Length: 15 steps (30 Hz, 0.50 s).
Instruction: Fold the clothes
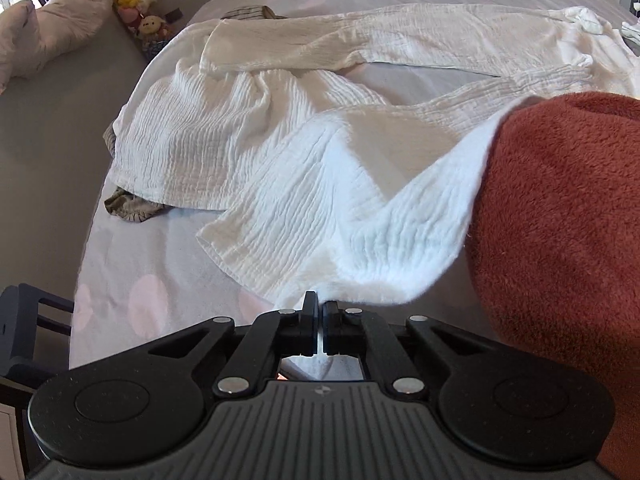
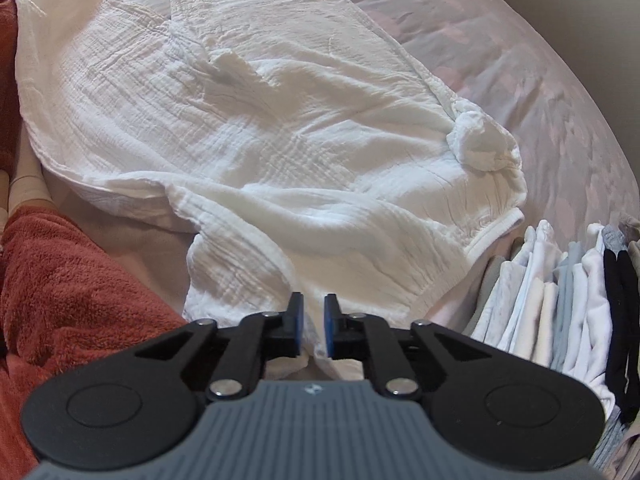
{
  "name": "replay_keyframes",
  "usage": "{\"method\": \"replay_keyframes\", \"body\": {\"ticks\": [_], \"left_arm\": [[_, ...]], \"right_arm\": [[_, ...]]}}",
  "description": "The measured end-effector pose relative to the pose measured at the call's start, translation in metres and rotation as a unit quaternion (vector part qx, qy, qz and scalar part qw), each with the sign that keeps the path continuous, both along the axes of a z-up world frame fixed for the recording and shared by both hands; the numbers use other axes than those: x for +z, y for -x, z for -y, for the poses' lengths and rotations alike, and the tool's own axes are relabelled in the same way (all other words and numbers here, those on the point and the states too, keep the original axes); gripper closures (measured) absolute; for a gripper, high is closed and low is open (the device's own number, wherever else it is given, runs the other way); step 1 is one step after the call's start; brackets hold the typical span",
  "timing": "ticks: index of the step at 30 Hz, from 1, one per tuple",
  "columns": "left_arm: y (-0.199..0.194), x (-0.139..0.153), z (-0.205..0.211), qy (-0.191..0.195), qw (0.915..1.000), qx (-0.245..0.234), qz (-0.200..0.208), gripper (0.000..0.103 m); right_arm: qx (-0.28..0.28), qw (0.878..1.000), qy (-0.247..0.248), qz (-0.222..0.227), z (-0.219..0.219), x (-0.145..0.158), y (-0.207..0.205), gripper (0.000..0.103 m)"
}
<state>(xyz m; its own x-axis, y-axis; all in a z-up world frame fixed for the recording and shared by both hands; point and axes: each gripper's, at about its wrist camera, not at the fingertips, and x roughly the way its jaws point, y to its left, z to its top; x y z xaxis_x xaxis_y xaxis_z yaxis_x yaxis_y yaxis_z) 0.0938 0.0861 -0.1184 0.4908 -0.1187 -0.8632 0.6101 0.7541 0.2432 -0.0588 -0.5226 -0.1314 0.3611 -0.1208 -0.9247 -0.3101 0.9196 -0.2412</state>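
The left gripper [image 1: 320, 308] sits low with jaws clamped on the near edge of the white garment [image 1: 280, 168], whose long axis runs away across the bed [image 1: 120, 280], while the right gripper [image 2: 312, 312] hovers slightly parted over its hem, folded clothes [image 2: 560, 300] just right

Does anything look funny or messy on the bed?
Yes. The white garment lies rumpled, with a knotted lump at one edge. A striped cloth peeks out from under it, half buried. The folded pile looks neat.
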Motion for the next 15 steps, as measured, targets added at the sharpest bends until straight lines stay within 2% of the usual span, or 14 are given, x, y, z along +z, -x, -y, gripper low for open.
{"method": "replay_keyframes", "body": {"ticks": [1,2,3,7,9,10,11,12,15], "left_arm": [[0.000,0.002,0.000,0.003,1.0000,-0.004,-0.005,0.102],[0.002,0.003,0.001,0.005,0.9999,-0.009,-0.007,0.102],[0.004,0.002,0.001,0.003,0.9999,-0.015,-0.008,0.101],[0.014,-0.001,0.003,-0.008,0.9993,-0.037,-0.007,0.078],[0.020,-0.004,0.003,-0.014,0.9989,-0.043,-0.006,0.074],[0.022,-0.006,0.003,-0.016,0.9986,-0.049,-0.007,0.067],[0.025,-0.008,0.004,-0.019,0.9983,-0.055,-0.008,0.056],[0.027,-0.010,0.005,-0.025,0.9976,-0.064,-0.004,0.052],[0.032,-0.022,0.012,-0.046,0.9954,-0.084,0.007,0.050]], "right_arm": [[0.002,1.000,0.001,0.001,-0.001,0.000,0.000,0.066],[0.003,1.000,-0.001,0.005,-0.001,0.001,0.001,0.064],[0.001,1.000,-0.003,0.007,0.000,0.000,0.000,0.064],[-0.006,1.000,-0.007,0.008,0.001,-0.006,0.001,0.061],[-0.007,1.000,-0.007,0.004,0.001,-0.009,0.001,0.060],[-0.006,1.000,-0.008,0.002,0.000,-0.010,0.001,0.059],[-0.005,1.000,-0.007,0.001,0.000,-0.011,0.001,0.058],[-0.006,1.000,-0.007,0.000,0.000,-0.011,0.000,0.058],[-0.010,1.000,-0.008,0.001,0.000,-0.012,-0.001,0.054]]}}
